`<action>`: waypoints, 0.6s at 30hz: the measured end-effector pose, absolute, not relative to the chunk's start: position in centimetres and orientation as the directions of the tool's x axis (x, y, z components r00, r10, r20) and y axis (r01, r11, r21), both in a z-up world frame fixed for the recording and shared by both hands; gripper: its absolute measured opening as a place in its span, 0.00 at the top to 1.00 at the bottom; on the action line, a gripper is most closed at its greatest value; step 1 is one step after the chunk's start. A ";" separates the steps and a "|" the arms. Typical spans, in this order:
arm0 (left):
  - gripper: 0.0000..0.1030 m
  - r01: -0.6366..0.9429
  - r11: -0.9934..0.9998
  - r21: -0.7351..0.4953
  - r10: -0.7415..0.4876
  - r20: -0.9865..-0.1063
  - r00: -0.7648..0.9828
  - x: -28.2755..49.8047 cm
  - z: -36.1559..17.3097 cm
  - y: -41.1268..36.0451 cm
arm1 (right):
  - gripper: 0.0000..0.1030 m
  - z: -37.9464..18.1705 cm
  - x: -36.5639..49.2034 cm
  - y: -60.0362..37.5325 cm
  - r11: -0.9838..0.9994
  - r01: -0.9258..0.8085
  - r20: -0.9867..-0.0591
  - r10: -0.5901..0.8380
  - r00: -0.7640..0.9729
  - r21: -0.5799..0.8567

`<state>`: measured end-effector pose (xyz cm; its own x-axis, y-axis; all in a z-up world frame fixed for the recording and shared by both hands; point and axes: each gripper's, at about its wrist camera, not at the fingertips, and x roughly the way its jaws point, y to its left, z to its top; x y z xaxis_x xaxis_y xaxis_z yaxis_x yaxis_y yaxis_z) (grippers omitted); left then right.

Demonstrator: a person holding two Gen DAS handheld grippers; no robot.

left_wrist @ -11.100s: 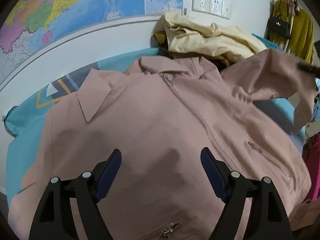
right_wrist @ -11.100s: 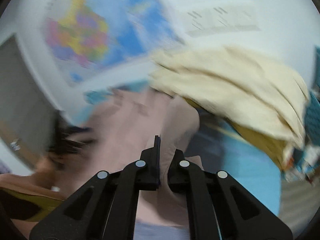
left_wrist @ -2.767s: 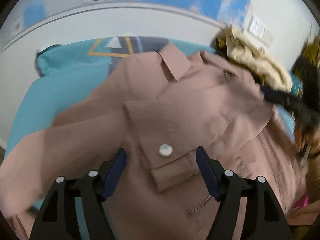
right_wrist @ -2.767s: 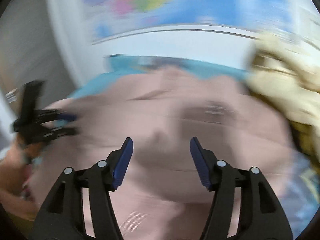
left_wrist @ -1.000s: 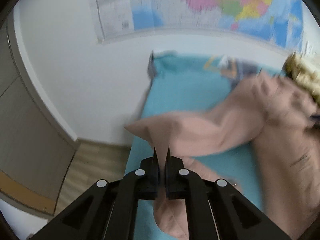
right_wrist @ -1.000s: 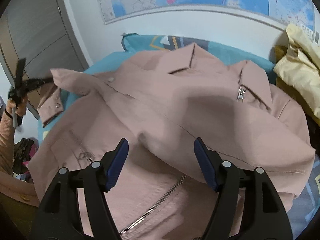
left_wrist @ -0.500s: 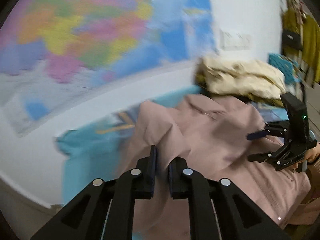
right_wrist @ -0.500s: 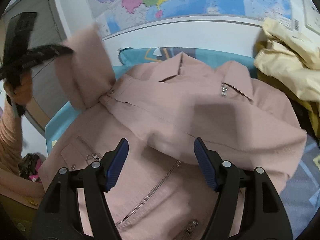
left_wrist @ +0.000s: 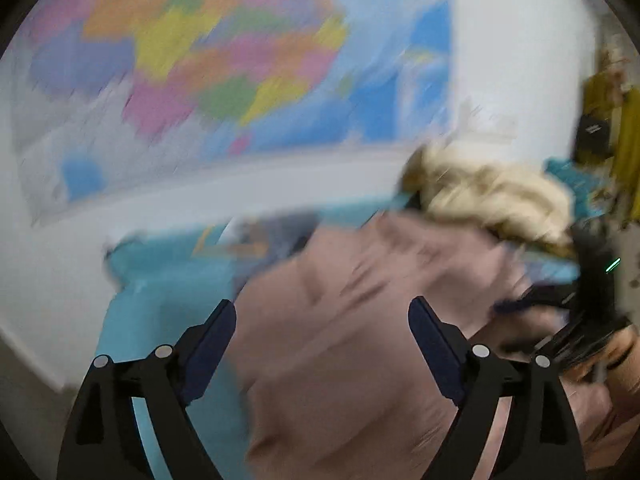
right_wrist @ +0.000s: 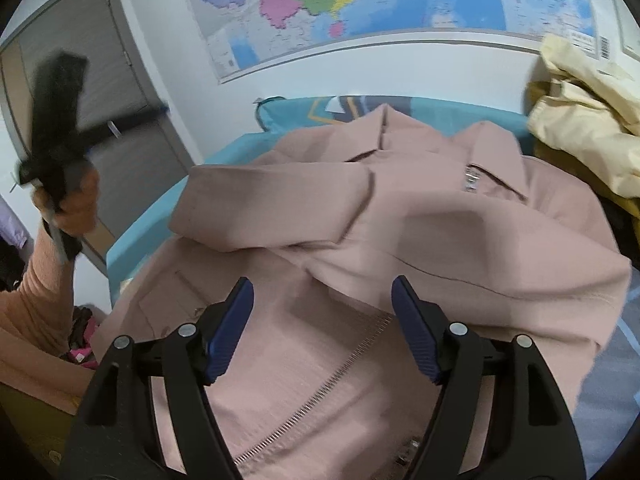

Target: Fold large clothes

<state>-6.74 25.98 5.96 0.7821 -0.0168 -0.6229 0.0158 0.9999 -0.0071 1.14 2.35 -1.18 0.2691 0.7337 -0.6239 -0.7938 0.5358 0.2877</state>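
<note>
A large pink zip jacket (right_wrist: 440, 240) lies front-up on the teal bed (right_wrist: 224, 152). One sleeve (right_wrist: 272, 208) is folded across its chest. My right gripper (right_wrist: 322, 292) hovers over the zipper, its jaws opening a touch, with nothing between the pads. My left gripper (left_wrist: 320, 312) is over the jacket (left_wrist: 360, 340) in a blurred view, its jaws opening wide and holding nothing. In the right wrist view the left gripper (right_wrist: 56, 120) is raised at the far left in a hand, clear of the cloth. The right gripper (left_wrist: 560, 312) shows at the right edge of the left wrist view.
A heap of cream and mustard clothes (right_wrist: 580, 140) sits on the bed's far right corner, against the jacket. A wall map (right_wrist: 360, 0) hangs behind the bed. A grey door (right_wrist: 100, 80) stands at left. A person's orange sleeve (right_wrist: 36, 300) is at lower left.
The left gripper carried the sleeve over the jacket, opened and let it go. The sleeve now lies folded across the chest. The right gripper has stayed in place.
</note>
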 end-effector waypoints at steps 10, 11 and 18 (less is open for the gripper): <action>0.81 0.069 0.980 -0.186 -0.184 -0.723 0.666 -6.1 -0.5 26.6 | 0.28 -1.2 0.9 3.7 0.520 -0.800 -0.625 0.741 0.247 0.300; 0.87 0.095 0.980 -0.177 -0.194 -0.710 0.676 -6.2 -0.1 25.8 | 0.28 -1.1 0.8 3.5 0.519 -0.799 -0.620 0.745 0.248 0.303; 0.95 0.291 0.916 -0.275 -0.400 -0.664 0.632 -4.9 2.2 19.2 | 0.28 0.0 -1.1 2.9 0.492 -0.821 -0.592 0.767 0.250 0.290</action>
